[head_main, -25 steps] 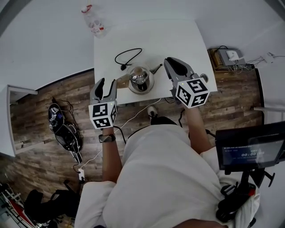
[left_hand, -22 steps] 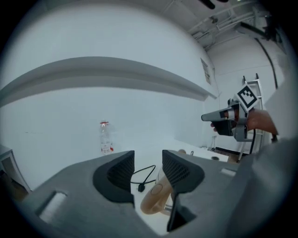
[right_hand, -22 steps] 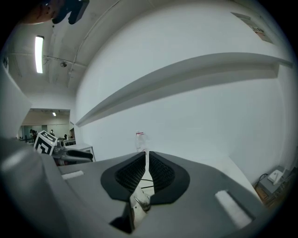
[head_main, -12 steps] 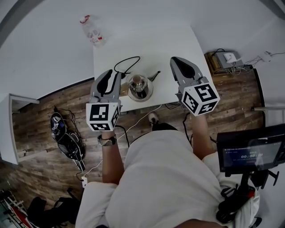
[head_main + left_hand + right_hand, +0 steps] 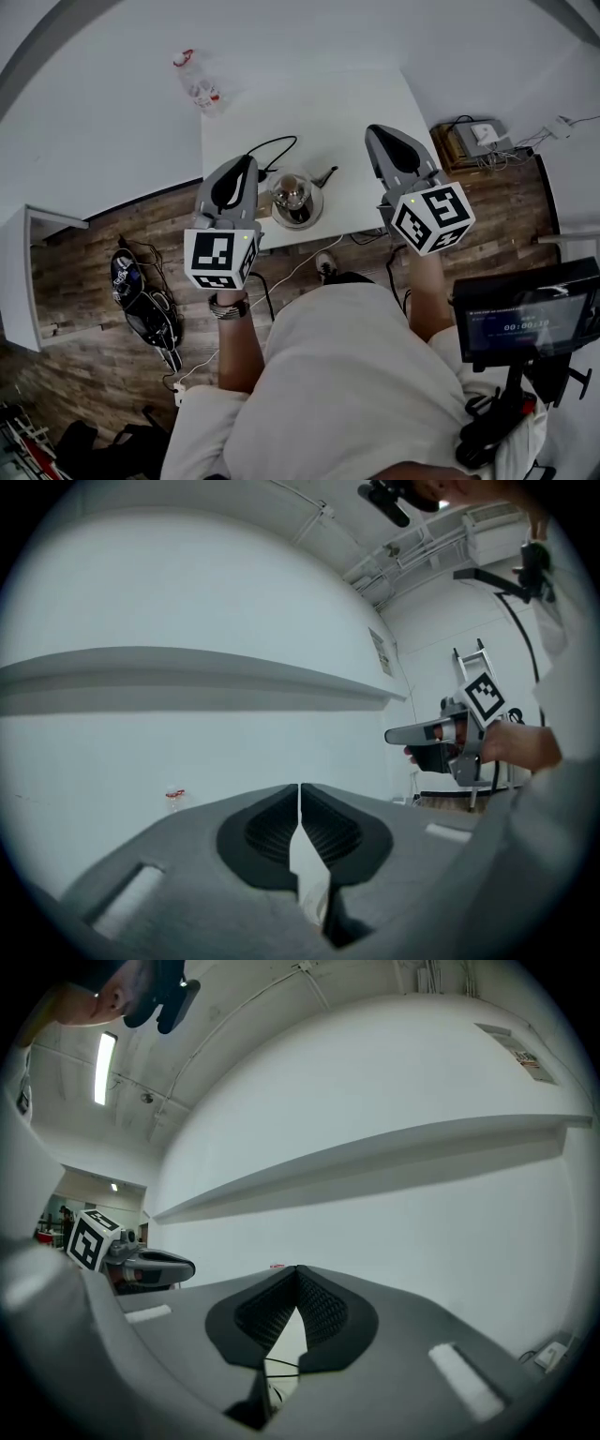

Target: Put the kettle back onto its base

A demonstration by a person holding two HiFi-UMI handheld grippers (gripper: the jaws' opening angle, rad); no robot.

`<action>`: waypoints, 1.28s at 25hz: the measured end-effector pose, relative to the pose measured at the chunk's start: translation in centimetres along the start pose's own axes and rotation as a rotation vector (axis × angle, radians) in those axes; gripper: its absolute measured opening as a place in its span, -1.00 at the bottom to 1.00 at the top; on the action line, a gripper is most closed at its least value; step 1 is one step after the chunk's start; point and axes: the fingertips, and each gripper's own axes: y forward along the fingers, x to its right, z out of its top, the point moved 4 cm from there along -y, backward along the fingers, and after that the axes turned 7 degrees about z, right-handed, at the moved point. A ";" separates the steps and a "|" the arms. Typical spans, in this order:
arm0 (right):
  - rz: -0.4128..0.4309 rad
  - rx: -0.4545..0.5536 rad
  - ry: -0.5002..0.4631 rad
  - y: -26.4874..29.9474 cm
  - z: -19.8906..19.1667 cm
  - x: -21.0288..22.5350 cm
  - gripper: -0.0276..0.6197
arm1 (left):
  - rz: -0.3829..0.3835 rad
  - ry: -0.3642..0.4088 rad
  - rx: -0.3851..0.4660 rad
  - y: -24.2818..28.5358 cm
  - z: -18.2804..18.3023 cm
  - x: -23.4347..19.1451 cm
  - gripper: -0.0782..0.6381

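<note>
A shiny steel kettle (image 5: pixel 296 196) with a thin spout stands on the white table (image 5: pixel 323 98) near its front edge. I cannot tell whether a base lies under it. My left gripper (image 5: pixel 246 160) hovers high just left of the kettle. Its jaws are closing with nothing between them, and in the left gripper view (image 5: pixel 299 787) the pads meet. My right gripper (image 5: pixel 373 129) hangs high to the kettle's right, shut and empty; its own view (image 5: pixel 297 1269) shows only wall and table beyond. Neither gripper touches the kettle.
A black cord (image 5: pixel 273 144) loops on the table behind the kettle. A plastic bottle (image 5: pixel 199 80) stands near the table's far left corner. Dark bags (image 5: pixel 141 298) lie on the wooden floor at the left, a box with cables (image 5: pixel 473 136) at the right, and a screen (image 5: pixel 525 319) beside me.
Both grippers have risen towards the camera and their jaws have closed. The left one has also shifted in from the table's front edge to beside the kettle. The kettle has not moved.
</note>
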 end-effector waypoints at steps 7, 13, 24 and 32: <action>-0.011 0.003 -0.032 0.2 1.0 0.0 -0.91 | 0.009 0.008 0.012 0.0 0.8 -0.2 -0.76; 0.024 -0.030 -0.054 1.0 0.6 -1.2 -0.91 | 0.001 0.014 -0.003 -0.1 0.6 -0.3 -0.76; 0.061 -0.051 -0.037 1.7 0.2 -1.9 -0.91 | 0.014 -0.009 -0.020 -0.3 0.0 -0.5 -0.76; 0.072 -0.062 -0.029 1.9 0.0 -1.7 -0.91 | 0.001 -0.011 -0.034 0.1 -0.1 -0.1 -0.76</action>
